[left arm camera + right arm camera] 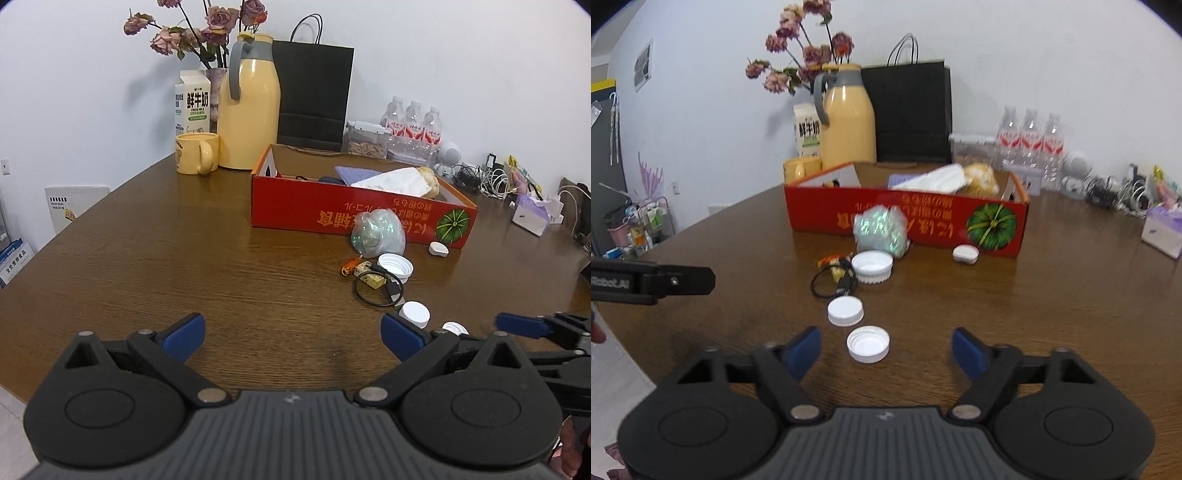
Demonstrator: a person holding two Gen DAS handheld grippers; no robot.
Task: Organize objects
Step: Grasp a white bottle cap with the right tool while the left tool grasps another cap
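A red cardboard box [332,218] [849,214] holding cloth and tissue lies on the brown table. In front of it sit a shiny plastic bag [881,230], a wide white lid [872,266], a black cable loop [831,282], small wrapped sweets [351,266] and a white case [966,254]. Nearer me lie two white bottle caps, one [845,311] beyond the other [868,344]. My right gripper [886,349] is open, with the nearer cap between its blue pads but untouched. My left gripper [293,338] stands open over bare table, left of the caps.
At the back stand a yellow thermos [249,107], a yellow mug [195,153], a milk carton [192,103], a black paper bag [314,92] and water bottles [413,123]. Tangled cables [487,181] and a tissue pack [535,214] lie at far right. The table edge curves away on the left.
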